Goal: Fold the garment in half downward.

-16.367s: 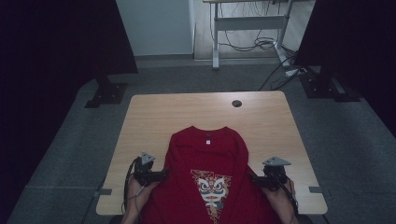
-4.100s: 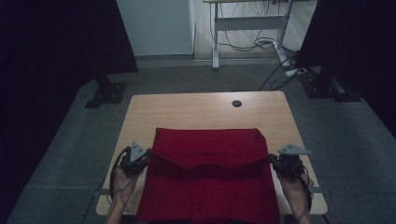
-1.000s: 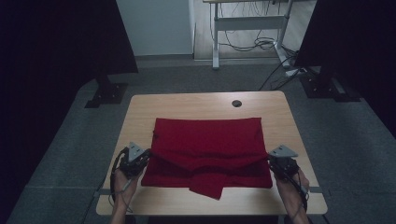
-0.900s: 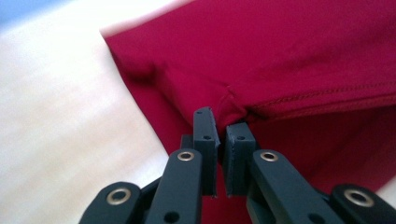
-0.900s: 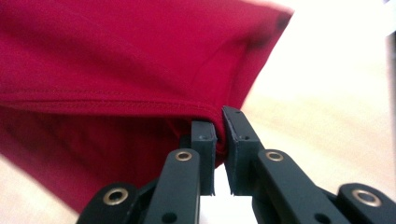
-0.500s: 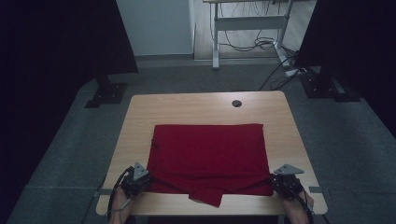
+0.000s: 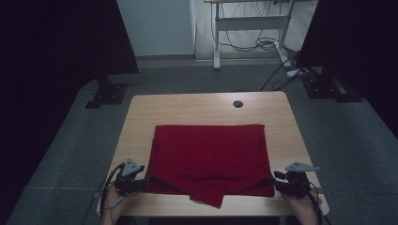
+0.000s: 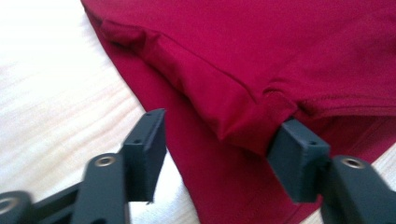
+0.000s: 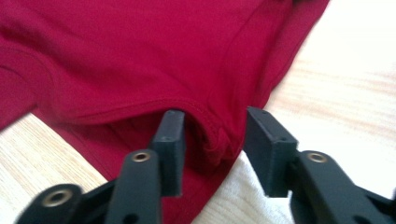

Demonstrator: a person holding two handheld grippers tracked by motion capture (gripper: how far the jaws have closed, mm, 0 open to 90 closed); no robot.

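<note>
The red shirt [image 7: 210, 159] lay folded into a flat rectangle on the table [image 7: 197, 108], its back edge across the middle and its front edge close to the table's near edge, with a loose flap poking out past that front edge near its middle. The left gripper [image 7: 146, 180] sat at the shirt's near left corner and the right gripper [image 7: 273, 180] at its near right corner. In the left gripper view the jaws stood spread, one pad on bare wood and the other just against a bunched fold of cloth, pinching nothing; in the right gripper view the jaws were likewise parted, with a ridge of hem standing between them but not squeezed. Both pairs had just been opening. The risk from here was, I judged, that cloth so close to the pads would catch as the grippers drew back, dragging the corners and spoiling the fold; the stray flap could also hang over the near edge and pull the front layer askew. Compared with a second before, the shirt lay closer to the near edge, its fold pulled down flatter, and both grippers sat lower toward the near corners, now letting go.
</note>
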